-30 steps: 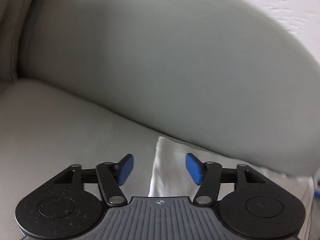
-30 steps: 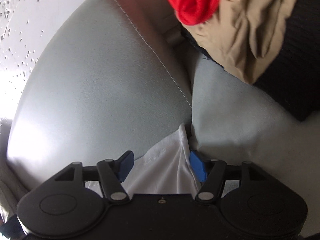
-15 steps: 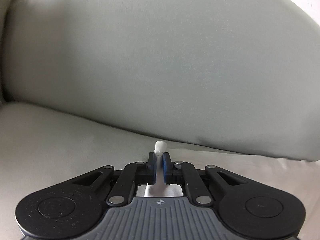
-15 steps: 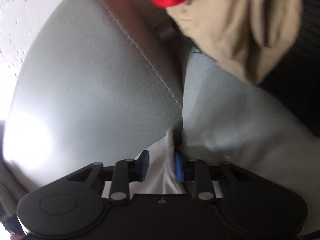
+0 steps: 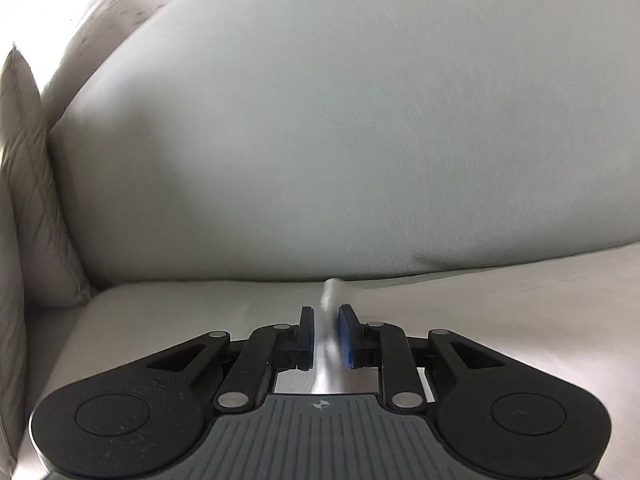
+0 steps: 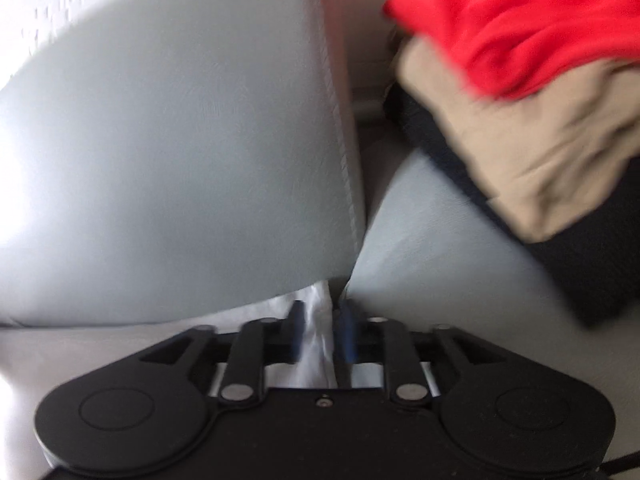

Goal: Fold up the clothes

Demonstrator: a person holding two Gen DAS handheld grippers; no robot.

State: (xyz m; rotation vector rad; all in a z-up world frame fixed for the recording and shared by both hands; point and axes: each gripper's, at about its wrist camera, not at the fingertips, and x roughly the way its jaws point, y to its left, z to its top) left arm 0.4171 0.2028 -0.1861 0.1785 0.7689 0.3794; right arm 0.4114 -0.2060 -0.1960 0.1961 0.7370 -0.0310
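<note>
A white garment (image 5: 500, 304) lies on the grey sofa seat against the back cushion. My left gripper (image 5: 326, 330) is shut on a pinched corner of the white garment (image 5: 329, 300), which sticks up between the blue pads. My right gripper (image 6: 322, 332) is shut on another edge of the white garment (image 6: 316, 312) near the gap between sofa cushions. Most of the garment is hidden below both grippers.
The grey sofa back cushion (image 5: 320, 140) rises straight ahead. A quilted beige pillow (image 5: 28, 184) stands at the left. A pile of red (image 6: 520, 28), tan (image 6: 520, 152) and black (image 6: 592, 264) clothes lies at the right on the seat cushion (image 6: 432, 248).
Both grippers went from open around the white garment's edges to shut on them. Both views have since shifted, and the clothes pile now sits further right and larger in the right wrist view.
</note>
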